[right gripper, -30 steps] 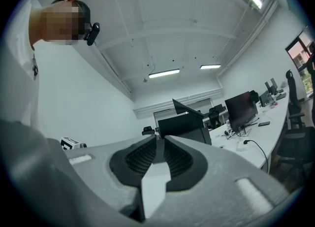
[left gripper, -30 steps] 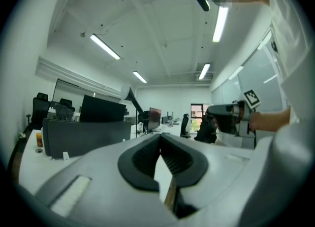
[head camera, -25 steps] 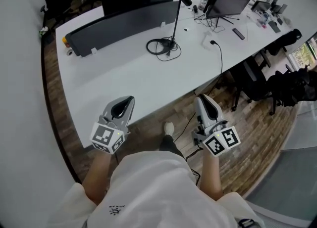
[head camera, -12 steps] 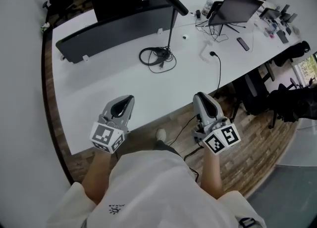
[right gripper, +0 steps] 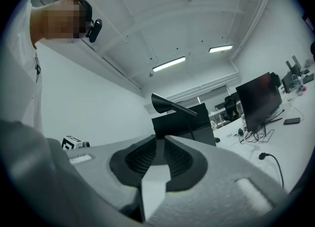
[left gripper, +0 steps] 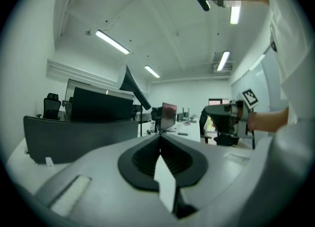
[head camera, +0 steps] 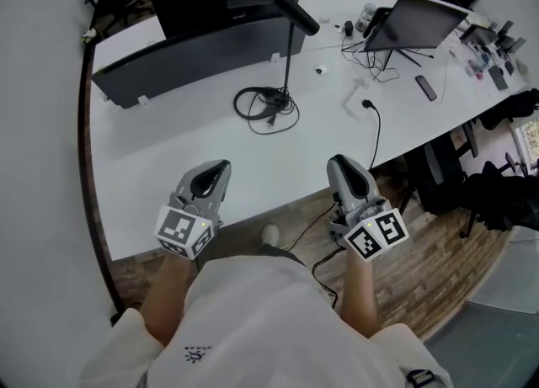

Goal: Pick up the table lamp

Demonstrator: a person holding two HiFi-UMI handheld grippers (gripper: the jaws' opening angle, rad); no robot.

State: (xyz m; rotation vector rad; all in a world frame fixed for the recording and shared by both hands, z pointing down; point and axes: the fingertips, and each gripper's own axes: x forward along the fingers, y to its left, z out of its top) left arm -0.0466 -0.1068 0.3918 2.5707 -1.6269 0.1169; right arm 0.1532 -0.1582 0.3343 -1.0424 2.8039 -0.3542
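- The table lamp (head camera: 290, 14) stands near the middle of the white desk (head camera: 168, 151). It has a thin upright pole and a long black head that slants up and away from the person.
- Its cord (head camera: 261, 107) lies in loose loops around the foot of the lamp, so it will probably drag along when the lamp is lifted.
- The left gripper (head camera: 219, 169) is held over the desk edge nearest the person, well short of the lamp and to its left. Its jaws are pressed together with nothing between them.
- The right gripper (head camera: 338, 165) is on the near side of the lamp too, to its right and just off the desk edge. Its jaws also meet, and it is empty.
- Both grippers point toward the lamp at about the same level, which looks like an approach rather than a grasp. No contact has been made.
- Behind the lamp runs a dark divider panel (head camera: 202, 50). To the lamp's right is a monitor (head camera: 421, 20), and closer in lies a black plug (head camera: 367, 104) on its lead.
- Next, I judge, the jaws must spread before either gripper can close on the slim pole.
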